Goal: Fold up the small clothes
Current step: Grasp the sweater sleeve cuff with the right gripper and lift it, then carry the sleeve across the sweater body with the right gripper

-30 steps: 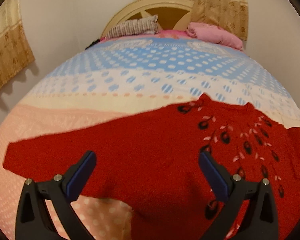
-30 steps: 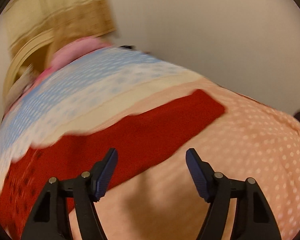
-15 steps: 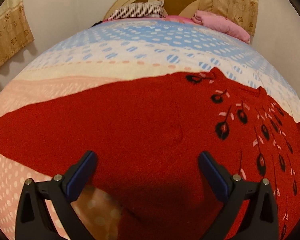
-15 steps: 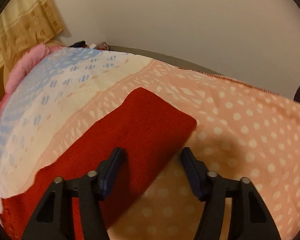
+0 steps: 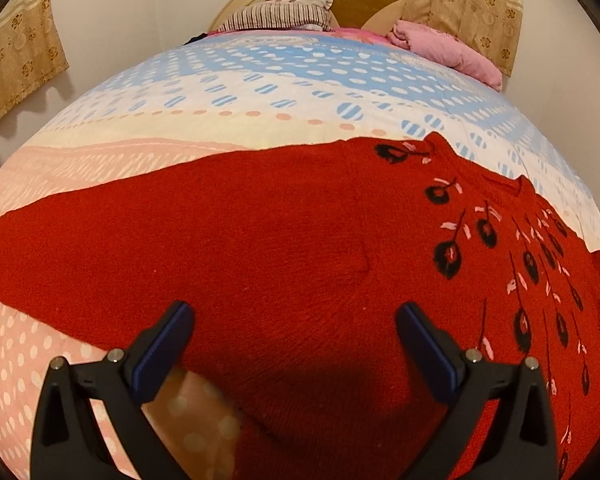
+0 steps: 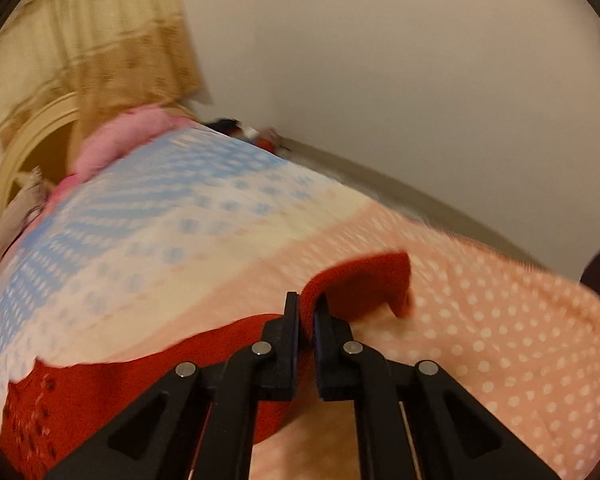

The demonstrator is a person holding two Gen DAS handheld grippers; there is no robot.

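Since a second ago the right gripper [image 6: 307, 312] has gone from wide open over the sleeve [image 6: 364, 280] to pinched hard on it, and the cuff end now stands humped off the bedspread [image 6: 500, 340] instead of lying flat. The left gripper [image 5: 294, 334] has come lower over the sweater [image 5: 260, 240], which fills more of its view than before.

The right jaws are all but shut, with a fold of red knit pressed between the pads. The left jaws stand wide apart, nothing between them — they hover above the sweater's body near its lower edge, and whether they touch the cloth cannot be told.

The sweater lies spread, front up, across the pink dotted end of the bedspread, its black-and-pink embroidery [image 5: 480, 240] towards the neck, one sleeve stretched out to each side. A pillow [image 5: 280, 16] and a pink cloth [image 5: 448, 52] sit far off by the headboard.

The knit looks thick, soft and limp — light enough for one gripper, but it will sag and bunch, and likely drag on the bedspread. A pinch near the cuff, as now, seems right for swinging the sleeve over the chest; the left would best pin the shoulder seam so the body stays put.
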